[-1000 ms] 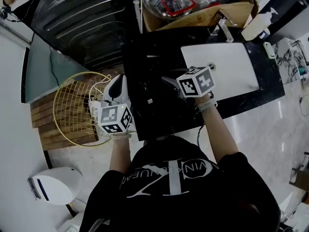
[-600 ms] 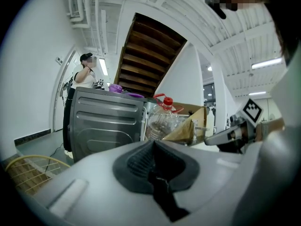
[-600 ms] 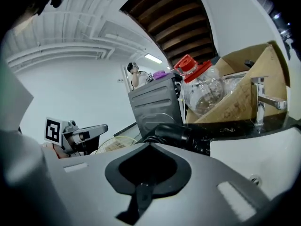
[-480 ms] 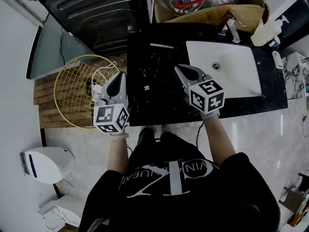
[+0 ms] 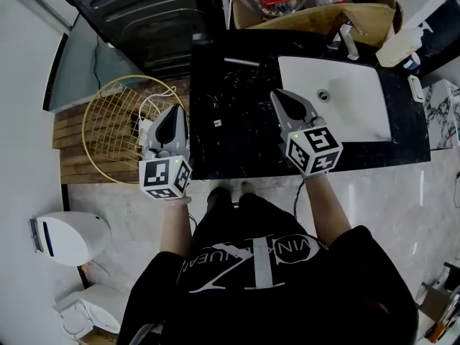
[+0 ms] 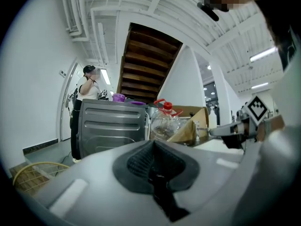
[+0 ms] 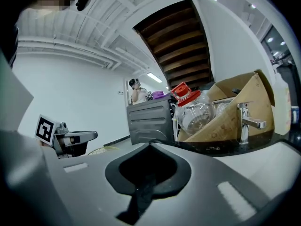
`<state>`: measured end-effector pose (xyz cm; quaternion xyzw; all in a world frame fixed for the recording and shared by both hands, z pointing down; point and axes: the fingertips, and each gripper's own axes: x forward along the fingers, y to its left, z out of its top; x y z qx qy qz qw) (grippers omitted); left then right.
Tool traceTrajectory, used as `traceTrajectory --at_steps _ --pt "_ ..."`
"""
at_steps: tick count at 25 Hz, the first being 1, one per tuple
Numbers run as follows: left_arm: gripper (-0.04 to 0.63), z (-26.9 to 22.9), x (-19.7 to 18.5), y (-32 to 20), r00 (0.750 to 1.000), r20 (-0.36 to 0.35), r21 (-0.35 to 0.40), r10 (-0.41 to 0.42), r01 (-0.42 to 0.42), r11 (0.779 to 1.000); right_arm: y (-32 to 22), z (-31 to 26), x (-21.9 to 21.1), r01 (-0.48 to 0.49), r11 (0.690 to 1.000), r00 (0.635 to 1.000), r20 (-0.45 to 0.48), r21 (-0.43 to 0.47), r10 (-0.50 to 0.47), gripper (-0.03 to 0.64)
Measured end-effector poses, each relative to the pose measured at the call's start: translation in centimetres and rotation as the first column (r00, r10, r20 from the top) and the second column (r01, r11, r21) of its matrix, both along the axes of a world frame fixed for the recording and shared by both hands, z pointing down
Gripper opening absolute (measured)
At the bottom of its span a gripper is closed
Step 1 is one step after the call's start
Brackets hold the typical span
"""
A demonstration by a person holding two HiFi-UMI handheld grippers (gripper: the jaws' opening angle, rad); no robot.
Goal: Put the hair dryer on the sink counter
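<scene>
Now the right gripper (image 5: 277, 95) sits closer to the person than a second ago. Then its marker cube hung over the middle of the glossy black sink counter (image 5: 237, 153), beside the white rectangular basin (image 5: 352, 103). Its cube is now above the counter's front edge, and the tip points up and left across the dark top. In the right gripper view the grey jaws of the right gripper (image 7: 149, 146) are pressed together with nothing between them.

The left gripper (image 5: 177, 113) has shifted only a little. It stays by the right rim of the round gold wire basket (image 5: 85, 131), just beside the counter's left end, held about level and aimed away from the person. In the left gripper view its jaws also meet on nothing.

The black hair dryer (image 5: 228, 90) is hard to pick out against the stone. It shows only as a dark glossy shape with loops of cord on the counter, left of the basin and apart from both grippers.

Both forearms reach forward from a black T-shirt (image 5: 251, 279). Its white lettering appears upside down in the head view, and only "VIN K" can be read. The cubes carry black-and-white square patterns, no words.
</scene>
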<state>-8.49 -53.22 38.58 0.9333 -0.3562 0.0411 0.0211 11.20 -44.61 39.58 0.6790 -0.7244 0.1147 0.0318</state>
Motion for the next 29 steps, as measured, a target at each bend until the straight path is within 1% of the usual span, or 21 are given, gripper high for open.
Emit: traceTrajectory --at_steps 5,11,15,19,24,29 --pt "0.0 -0.3 0.3 0.2 1.0 0.003 0.025 -0.004 0.004 1.0 0.2 -0.3 0.2 -0.015 1.0 1.0 -0.005 0.028 0.015 0.003" --pt "0.0 -1.1 0.1 -0.2 1.0 0.004 0.05 -0.022 0.022 0.999 0.0 -1.0 0.5 -0.037 0.998 0.999 0.015 0.054 0.036 0.002" --pt "0.0 -1.9 -0.1 -0.4 1.0 -0.003 0.064 -0.017 0.018 0.998 -0.1 -1.6 0.9 -0.063 0.995 0.997 0.045 0.077 0.06 0.003" --pt "0.0 -2.7 -0.3 -0.4 1.0 -0.019 0.089 -0.011 0.013 0.996 -0.1 -2.3 0.8 -0.082 0.991 0.996 0.054 0.103 0.076 0.003" --pt "0.0 -3.6 -0.3 -0.8 1.0 -0.021 0.117 -0.007 0.009 0.993 -0.3 -2.8 1.0 -0.105 0.988 0.993 0.064 0.116 0.098 0.003" --pt "0.0 -4.0 -0.6 -0.8 1.0 -0.023 0.129 -0.01 0.013 0.992 -0.4 -2.9 1.0 -0.125 0.986 0.99 0.077 0.114 0.116 0.003"
